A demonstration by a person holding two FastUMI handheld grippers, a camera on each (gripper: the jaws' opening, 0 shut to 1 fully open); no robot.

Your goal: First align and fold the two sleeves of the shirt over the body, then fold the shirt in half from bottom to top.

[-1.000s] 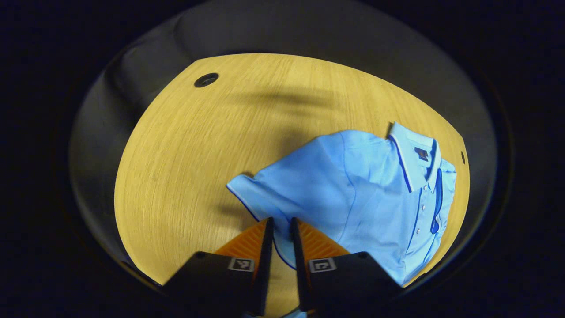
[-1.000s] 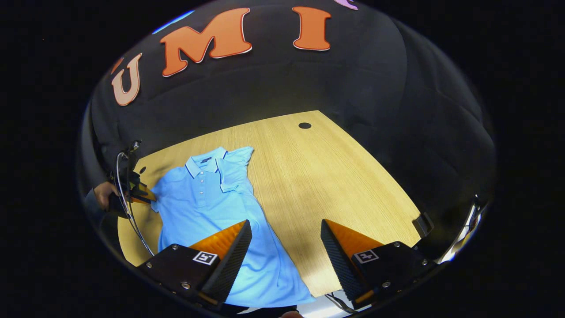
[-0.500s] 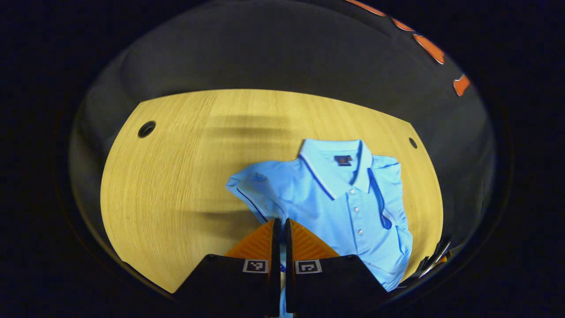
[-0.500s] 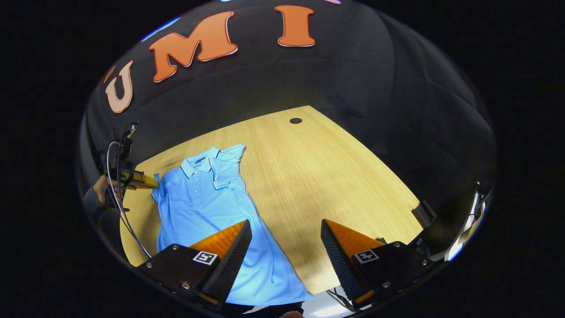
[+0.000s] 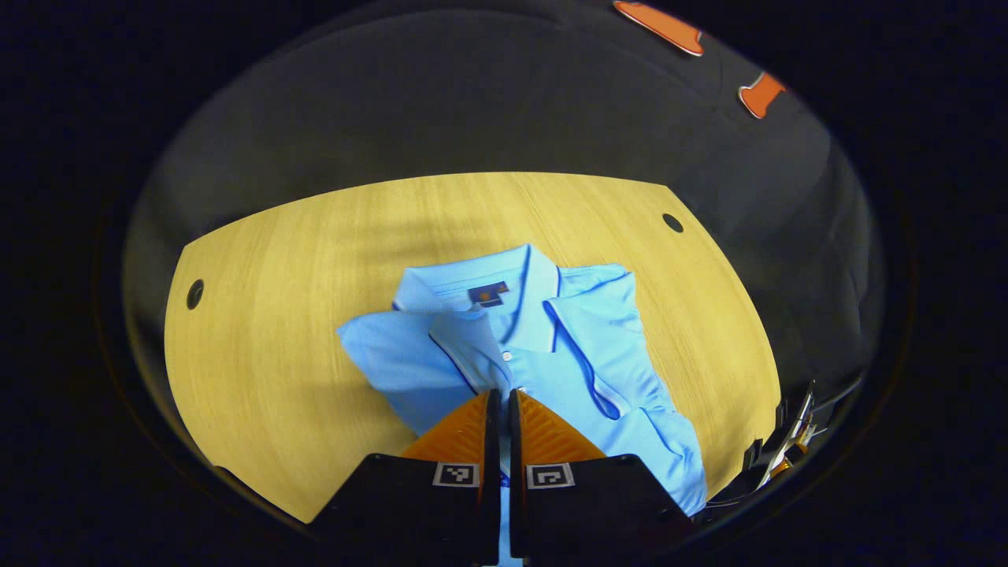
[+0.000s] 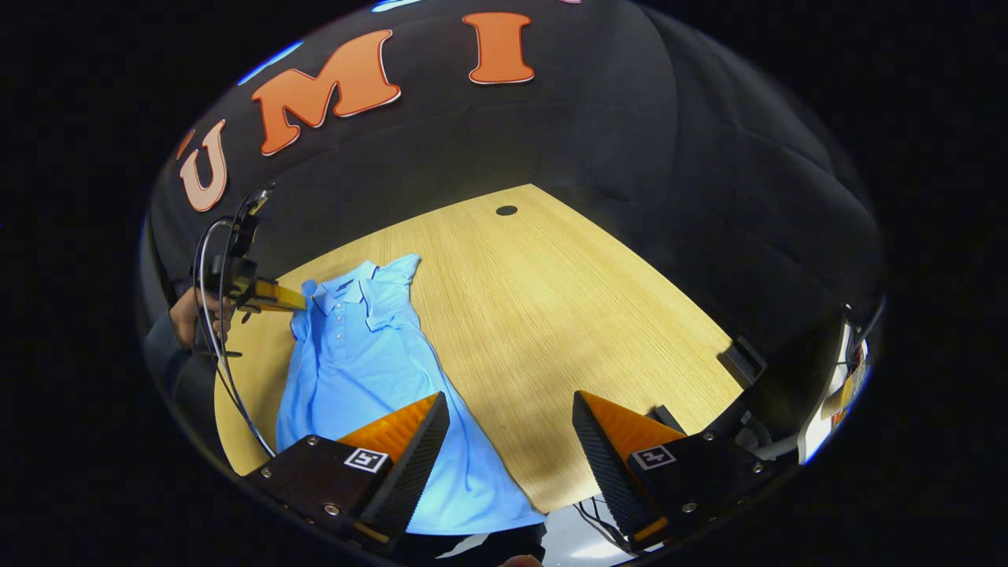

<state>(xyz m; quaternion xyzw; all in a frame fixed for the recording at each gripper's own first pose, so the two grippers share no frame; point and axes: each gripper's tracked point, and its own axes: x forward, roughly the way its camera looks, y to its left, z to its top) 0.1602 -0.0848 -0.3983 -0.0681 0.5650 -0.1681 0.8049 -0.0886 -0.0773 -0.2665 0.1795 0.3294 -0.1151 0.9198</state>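
Left gripper (image 5: 504, 403): pinched on the sleeve (image 5: 465, 358), carried over the shirt (image 5: 551, 346).
Right gripper (image 6: 510, 417): fingers apart, empty.
Risk: early release leaves sleeve bunched near collar (image 5: 480, 287), skewing the fold.

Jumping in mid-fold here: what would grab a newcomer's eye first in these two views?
The light blue polo shirt with dark blue trim on the pale wooden table stands out first, one sleeve already folded over its chest. Next, the left gripper is shut on the other sleeve, carrying it above the button placket. In the right gripper view, the right gripper hangs open over the shirt's hem end.
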